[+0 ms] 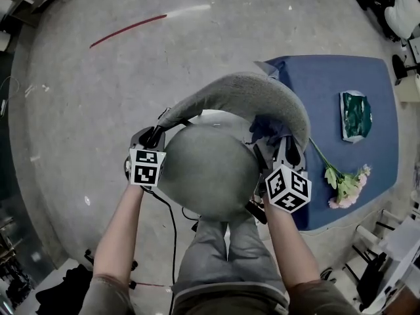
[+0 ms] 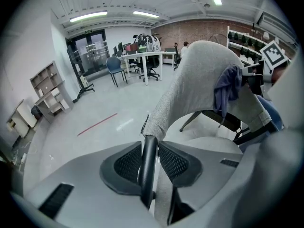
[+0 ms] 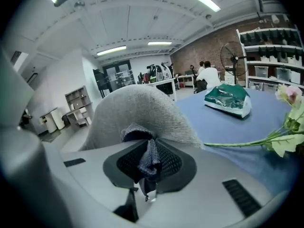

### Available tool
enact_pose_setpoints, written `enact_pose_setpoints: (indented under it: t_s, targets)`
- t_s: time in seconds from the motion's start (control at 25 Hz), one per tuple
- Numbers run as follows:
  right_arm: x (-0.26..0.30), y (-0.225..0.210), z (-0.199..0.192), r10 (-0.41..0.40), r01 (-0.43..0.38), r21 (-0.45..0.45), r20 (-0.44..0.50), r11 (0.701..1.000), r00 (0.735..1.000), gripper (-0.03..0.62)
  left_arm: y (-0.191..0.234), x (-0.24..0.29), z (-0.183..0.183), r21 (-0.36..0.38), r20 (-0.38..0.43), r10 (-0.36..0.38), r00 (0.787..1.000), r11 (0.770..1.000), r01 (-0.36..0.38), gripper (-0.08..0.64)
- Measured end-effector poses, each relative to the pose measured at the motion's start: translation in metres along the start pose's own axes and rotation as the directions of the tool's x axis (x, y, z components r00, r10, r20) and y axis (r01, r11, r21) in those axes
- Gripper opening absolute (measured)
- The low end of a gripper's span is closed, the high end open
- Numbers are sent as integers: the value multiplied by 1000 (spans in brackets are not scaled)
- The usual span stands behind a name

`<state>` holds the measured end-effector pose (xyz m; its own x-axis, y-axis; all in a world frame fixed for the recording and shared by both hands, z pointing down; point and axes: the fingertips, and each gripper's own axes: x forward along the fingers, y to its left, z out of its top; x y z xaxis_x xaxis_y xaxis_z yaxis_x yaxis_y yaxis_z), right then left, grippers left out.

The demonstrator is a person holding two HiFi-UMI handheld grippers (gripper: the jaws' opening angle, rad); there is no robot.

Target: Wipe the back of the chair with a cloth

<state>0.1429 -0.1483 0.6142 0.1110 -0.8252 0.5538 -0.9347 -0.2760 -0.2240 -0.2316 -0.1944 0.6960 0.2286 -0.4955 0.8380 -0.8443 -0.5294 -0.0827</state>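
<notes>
— Nearest item?
— Left gripper, clamped on black bar at chair back's left end.
— Next?
— Right gripper, clamped on blue cloth; cloth lay against chair back's right end, beside blue surface.

- Chair back: grey fabric, curved like a shell, its left end clamped in my left gripper.
- Cloth: dark blue, bunched, pinched in my right gripper, against the back's right end.

Grey floor with red line, brick back wall, ceiling strip lights, blue table
</notes>
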Motion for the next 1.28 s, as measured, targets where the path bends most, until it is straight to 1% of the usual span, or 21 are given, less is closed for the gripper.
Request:
enact_pose_setpoints:
  t_s: [0.16,0.28,0.4,0.48,0.52,0.56,0.64,0.68,0.8,0.88,0.92,0.96,1.0,1.04,1.08,1.12,1.2,1.28]
  targets:
    - [28,24,-6,59,-60,-21,-44,998,997,67,0,0,1,3,10,-1,1000,1000,1,124]
    - [50,47,-14,111,-115,-52,-84,992,990,67,-2,0,1,6,17,-3,1000,1000,3,125]
    - [70,77,-29,174,-185,-68,-140,980,975,67,-3,-2,2,12,19,-6,1000,1000,6,125]
    - [80,105,-40,235,-252,-83,-175,964,956,67,-1,-4,1,22,19,2,1000,1000,-2,124]
    - [84,124,-47,281,-305,-102,-198,947,939,67,0,-5,1,27,19,9,1000,1000,-9,124]
    - [88,145,-54,335,-368,-123,-227,921,914,67,2,-6,0,31,18,15,1000,999,-15,124]
    - [91,182,-68,431,-486,-156,-288,860,855,67,4,-7,0,32,15,21,1000,999,-22,125]
    - [91,197,-73,464,-530,-167,-314,832,828,67,3,-7,0,32,15,22,1000,999,-22,124]
    - [87,229,-89,530,-627,-177,-391,759,753,67,1,-5,1,41,27,24,999,999,-25,124]
    - [79,250,-103,572,-694,-171,-447,700,688,67,1,-5,0,43,25,29,999,999,-30,124]
    - [75,260,-109,586,-719,-179,-466,672,663,67,1,-5,0,42,23,31,999,999,-32,124]
    - [72,267,-113,590,-731,-192,-473,655,654,67,2,-6,0,42,20,33,999,999,-34,124]
    - [72,269,-114,589,-727,-200,-467,656,660,67,2,-6,-1,41,19,33,999,999,-34,124]
    - [73,265,-113,583,-711,-193,-451,676,676,67,2,-6,-1,41,21,32,999,999,-33,124]
    - [76,257,-110,571,-683,-172,-427,710,701,67,2,-6,-1,40,22,31,999,999,-32,124]
    - [81,244,-106,551,-645,-147,-400,750,732,67,1,-6,-1,38,23,28,999,999,-29,124]
    - [90,211,-93,485,-549,-121,-340,827,805,67,0,-5,0,34,31,20,999,999,-21,124]
    - [97,173,-80,401,-442,-100,-281,891,872,67,1,-5,-1,35,30,21,999,999,-22,124]
